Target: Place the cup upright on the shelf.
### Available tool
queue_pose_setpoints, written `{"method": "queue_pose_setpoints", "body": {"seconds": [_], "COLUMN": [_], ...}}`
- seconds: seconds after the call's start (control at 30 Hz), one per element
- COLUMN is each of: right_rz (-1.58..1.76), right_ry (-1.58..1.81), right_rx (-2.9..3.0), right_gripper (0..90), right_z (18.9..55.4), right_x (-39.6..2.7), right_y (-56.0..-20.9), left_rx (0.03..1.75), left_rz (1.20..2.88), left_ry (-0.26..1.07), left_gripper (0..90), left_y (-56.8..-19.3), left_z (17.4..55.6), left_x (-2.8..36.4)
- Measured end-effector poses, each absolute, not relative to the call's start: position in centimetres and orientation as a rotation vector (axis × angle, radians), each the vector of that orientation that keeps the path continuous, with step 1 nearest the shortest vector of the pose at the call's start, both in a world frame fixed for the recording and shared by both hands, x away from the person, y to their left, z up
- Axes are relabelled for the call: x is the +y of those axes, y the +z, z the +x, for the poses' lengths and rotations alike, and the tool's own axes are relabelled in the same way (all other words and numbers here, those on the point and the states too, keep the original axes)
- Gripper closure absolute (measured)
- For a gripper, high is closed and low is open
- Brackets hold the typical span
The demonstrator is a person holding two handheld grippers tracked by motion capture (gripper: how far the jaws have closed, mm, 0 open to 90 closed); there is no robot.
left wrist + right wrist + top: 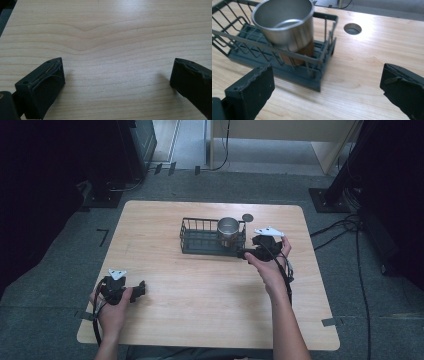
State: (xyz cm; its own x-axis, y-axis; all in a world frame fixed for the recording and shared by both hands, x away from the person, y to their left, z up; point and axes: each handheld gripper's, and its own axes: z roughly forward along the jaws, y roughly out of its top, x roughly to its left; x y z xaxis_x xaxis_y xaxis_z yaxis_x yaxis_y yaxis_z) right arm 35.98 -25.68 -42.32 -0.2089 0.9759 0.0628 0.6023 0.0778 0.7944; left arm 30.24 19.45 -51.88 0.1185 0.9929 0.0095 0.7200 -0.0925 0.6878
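Shiny round steel cup (287, 25) stands in the dark wire basket (242, 37) on pale grained wood; both grippers' fingers spread wide, empty

Cup (228, 231) in basket's (192, 239) right end

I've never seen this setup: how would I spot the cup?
Find the wooden table, then the dark wire basket near its far edge. At the basket's right end stands the metal cup, shiny, round and open-topped, the one bright thing among dark wires.
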Motion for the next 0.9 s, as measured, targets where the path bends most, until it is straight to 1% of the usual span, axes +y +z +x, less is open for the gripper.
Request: {"method": "queue_pose_setpoints", "body": {"seconds": [0.9], "right_rz": [1.672], "right_ry": [0.959], "right_rx": [1.751], "right_gripper": [0.0], "right_z": [31.1], "right_x": [-32.0], "right_y": [-45.5], "left_rx": [1.655], "left_rz": [1.874], "left_ry": [0.67], "left_gripper": [0.0], "left_y": [-51.9], "left_z": [30.2], "left_x": [19.5]}}
